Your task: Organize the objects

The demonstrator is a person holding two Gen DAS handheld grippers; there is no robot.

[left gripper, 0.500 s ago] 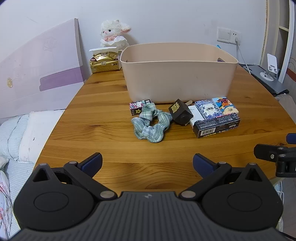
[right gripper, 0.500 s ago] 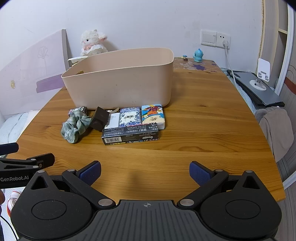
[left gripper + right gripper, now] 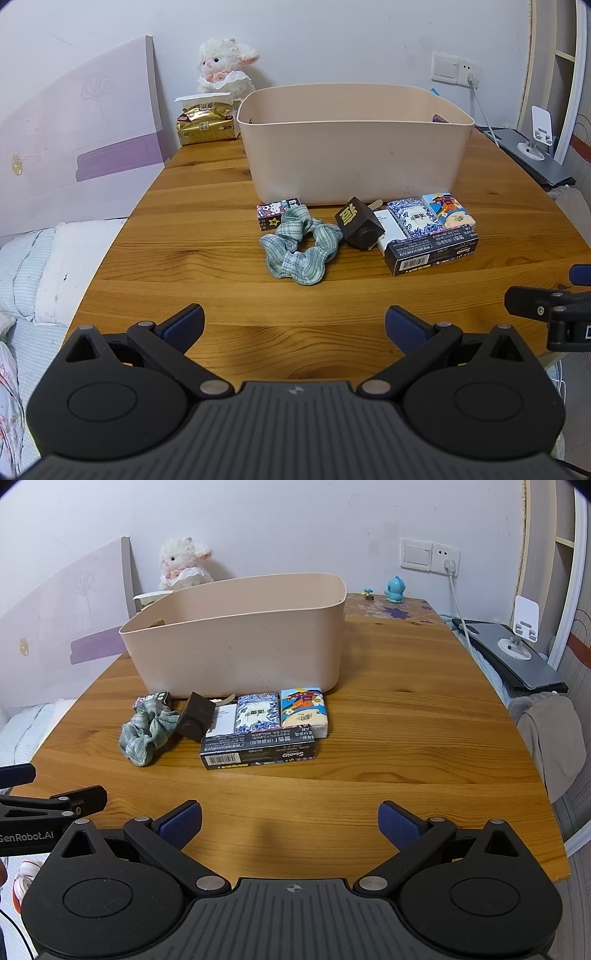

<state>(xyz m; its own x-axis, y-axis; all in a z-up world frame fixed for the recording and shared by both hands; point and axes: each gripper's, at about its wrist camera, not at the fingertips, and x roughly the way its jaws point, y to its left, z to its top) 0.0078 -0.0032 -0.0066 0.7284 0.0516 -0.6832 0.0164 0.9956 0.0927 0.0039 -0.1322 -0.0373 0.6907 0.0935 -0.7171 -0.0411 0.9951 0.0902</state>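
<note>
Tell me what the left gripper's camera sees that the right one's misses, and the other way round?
Only the left wrist view shows the gold tissue pack whole, beside the plush lamb. Only the right wrist view shows the blue figurine at the table's far edge and the grey cloth draped at the right. Both show the beige bin, the green scrunchie, the dark cube, the long black box and the wooden table. Each view catches the other gripper at its edge, jaws open.
</note>
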